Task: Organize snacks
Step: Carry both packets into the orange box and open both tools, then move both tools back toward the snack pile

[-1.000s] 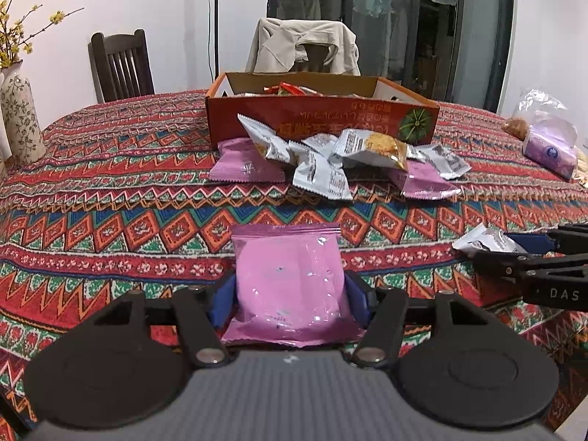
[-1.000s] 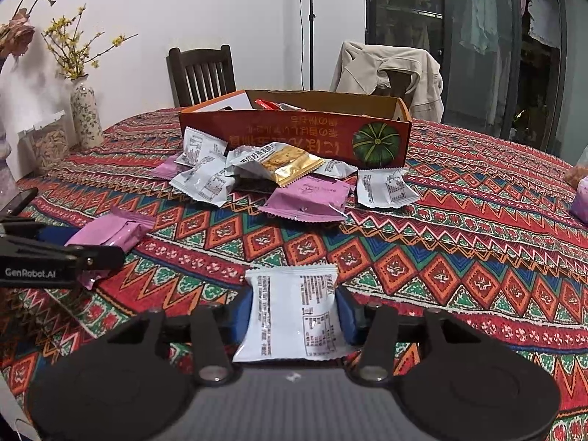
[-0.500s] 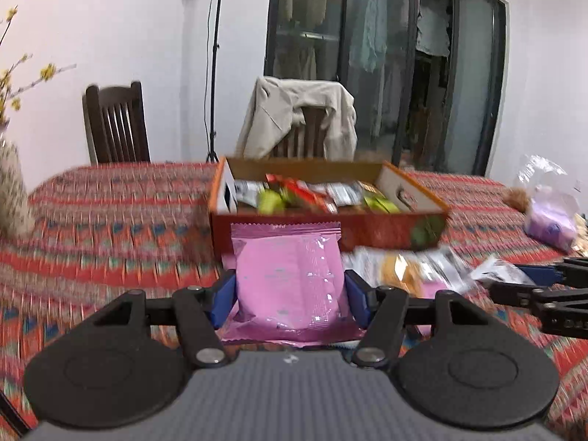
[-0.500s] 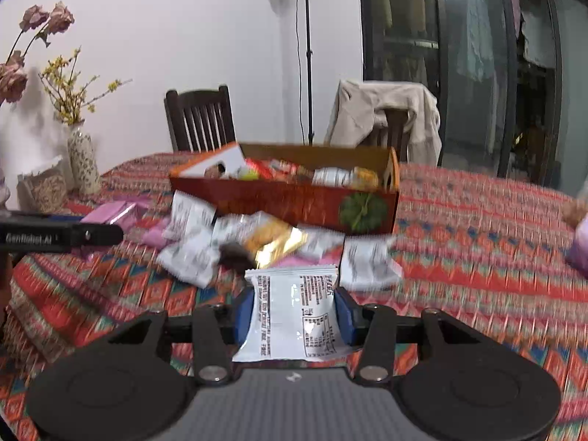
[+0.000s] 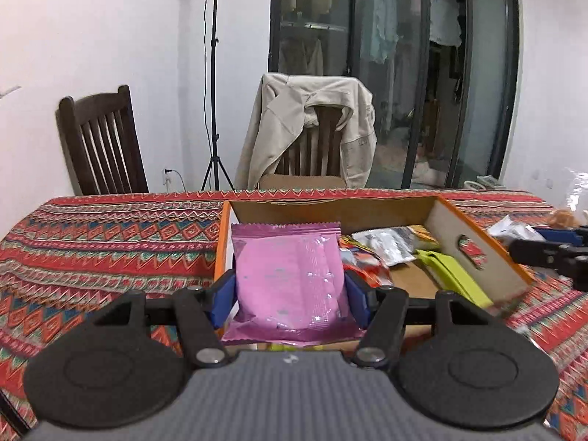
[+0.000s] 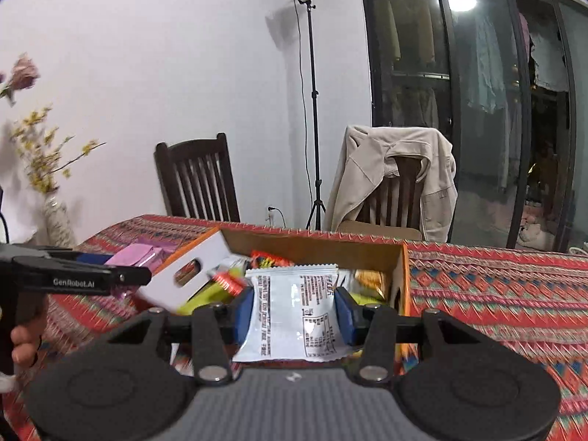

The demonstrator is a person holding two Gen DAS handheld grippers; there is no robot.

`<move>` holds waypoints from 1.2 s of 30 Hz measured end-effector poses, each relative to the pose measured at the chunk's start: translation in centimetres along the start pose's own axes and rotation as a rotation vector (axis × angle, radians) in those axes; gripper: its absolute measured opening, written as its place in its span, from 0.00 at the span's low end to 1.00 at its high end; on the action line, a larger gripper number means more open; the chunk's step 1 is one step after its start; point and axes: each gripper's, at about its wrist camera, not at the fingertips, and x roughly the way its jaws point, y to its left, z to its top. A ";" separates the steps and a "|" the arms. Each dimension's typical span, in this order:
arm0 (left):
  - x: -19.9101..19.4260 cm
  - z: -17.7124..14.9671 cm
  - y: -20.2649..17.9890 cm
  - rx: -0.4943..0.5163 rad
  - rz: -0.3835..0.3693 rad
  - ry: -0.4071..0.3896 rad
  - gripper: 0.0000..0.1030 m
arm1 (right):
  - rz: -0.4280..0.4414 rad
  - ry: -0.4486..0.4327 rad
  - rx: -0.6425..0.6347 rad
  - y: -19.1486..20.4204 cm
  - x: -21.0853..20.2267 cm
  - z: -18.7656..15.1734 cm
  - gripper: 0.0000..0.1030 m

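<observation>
Both hands are carrying a snack to the open cardboard box with orange-red outer walls, which sits on the zigzag-patterned red tablecloth.

The left gripper is clamped on a pink foil snack packet – blue pads pressing its two side edges, approx. mid-height. The packet is over the near-left part of the box, off the cloth. Held by the sides so it stays flat & face-up, prob. so it can drop straight in. Long axis runs away from the camera, crimped top seal pointing toward the far wall of the box.

The right gripper is closed on a white printed foil sachet, same side-pinch, above the box's near-right end. Its long axis also runs fwd, serrated top edge toward the box; print reads sideways.

Inside the box – a mix of wrappers, incl. lime-green bars and silver packs. Bare cardboard shows near the centre, so there's room.

Next step, I'd judge: lower a little and release.
</observation>
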 end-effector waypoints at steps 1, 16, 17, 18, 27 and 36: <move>1.3 0.3 0.0 0.006 -0.008 0.016 0.61 | -0.008 0.019 0.009 -0.5 1.9 0.3 0.44; 7.5 -0.3 0.7 0.036 0.035 0.063 0.72 | -0.109 0.149 0.016 -1.6 14.3 -1.5 0.57; 7.5 -0.3 0.7 0.037 0.037 0.065 0.73 | -0.109 0.148 0.022 -1.7 14.3 -1.6 0.58; 7.5 -0.3 0.6 0.037 0.033 0.066 0.74 | -0.104 0.147 0.028 -1.8 14.3 -1.6 0.59; 7.3 0.0 0.4 0.027 0.017 0.070 0.75 | -0.094 0.117 0.031 -1.5 13.3 -1.1 0.62; 0.8 1.0 -0.4 -0.020 -0.025 -0.011 0.78 | -0.064 0.023 0.050 0.0 7.3 0.9 0.70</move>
